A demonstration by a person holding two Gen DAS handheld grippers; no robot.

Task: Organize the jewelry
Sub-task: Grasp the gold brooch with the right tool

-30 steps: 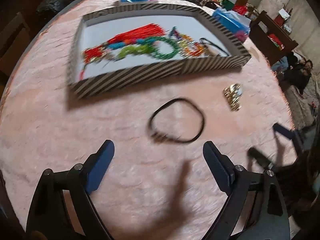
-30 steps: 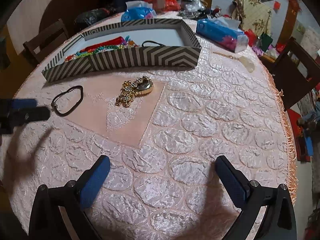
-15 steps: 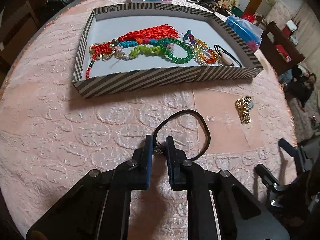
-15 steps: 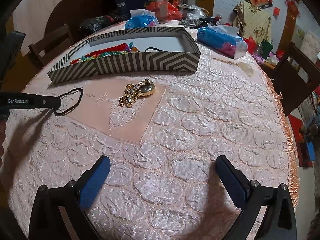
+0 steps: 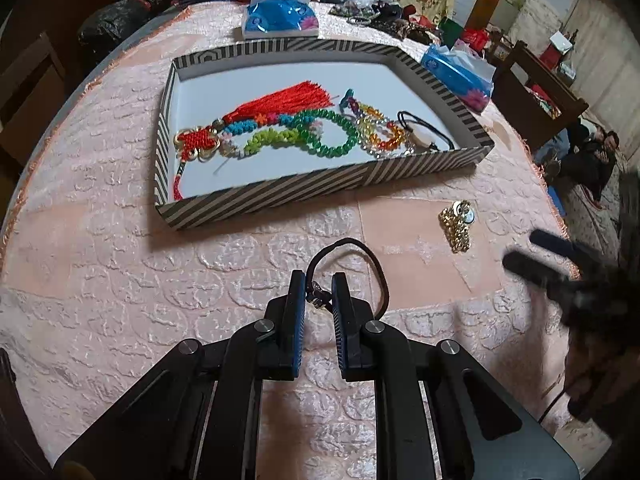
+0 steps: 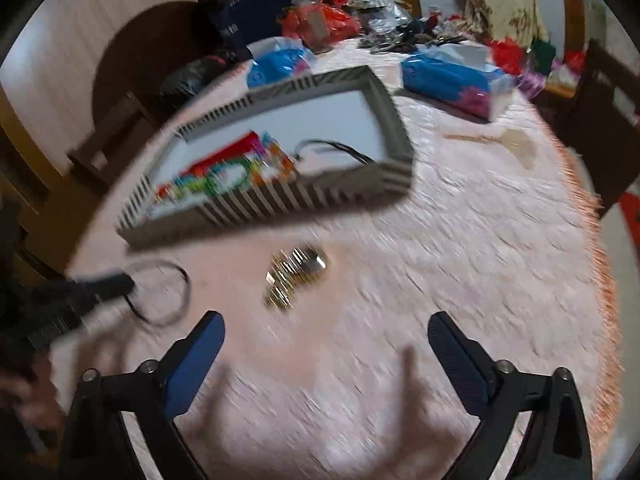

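The shallow rectangular box with striped black-and-white walls [image 5: 320, 196] is holding a red tassel [image 5: 280, 102], coloured bead strings [image 5: 316, 132] and a black cord pendant [image 5: 420, 136]. The left gripper [image 5: 319, 294] is pinching the black cord loop [image 5: 376, 272] at the box's 6 o'clock. The right gripper [image 6: 326, 344] is closing on nothing, with the gold chain piece [image 6: 294, 276] at its 12 o'clock.

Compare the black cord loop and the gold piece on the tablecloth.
The cord loop is thin, dark and plain; the gold piece is a shiny, chunky cluster.
The loop is pinched at its clasp in the left gripper; the gold piece lies free, ahead of the right gripper, whose jaws are closing with nothing between them.
Both are outside the striped tray.
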